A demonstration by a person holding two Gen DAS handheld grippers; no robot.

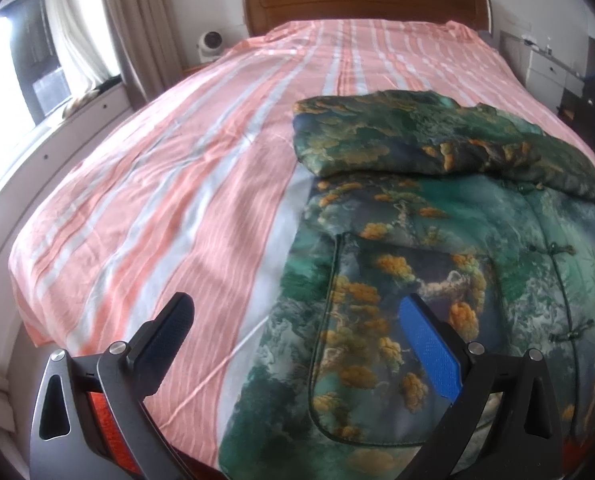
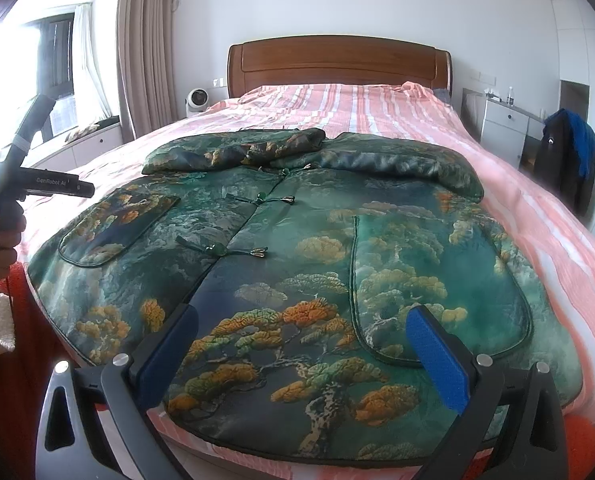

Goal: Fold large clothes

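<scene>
Green jacket [image 2: 281,240] flat on bed [image 2: 377,108] | "GenRobot AI" on left hand-held gripper [image 2: 37,184] | both spread

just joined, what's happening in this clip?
A person holds a handheld gripper in each hand over a bed with a pink striped sheet. A green padded jacket with a pine-tree print lies front up on the sheet, fastened down the middle, both sleeves already folded across the chest. The left gripper and the right gripper are both open near the hem, gripping nothing. The body of the jacket is not yet folded.
</scene>
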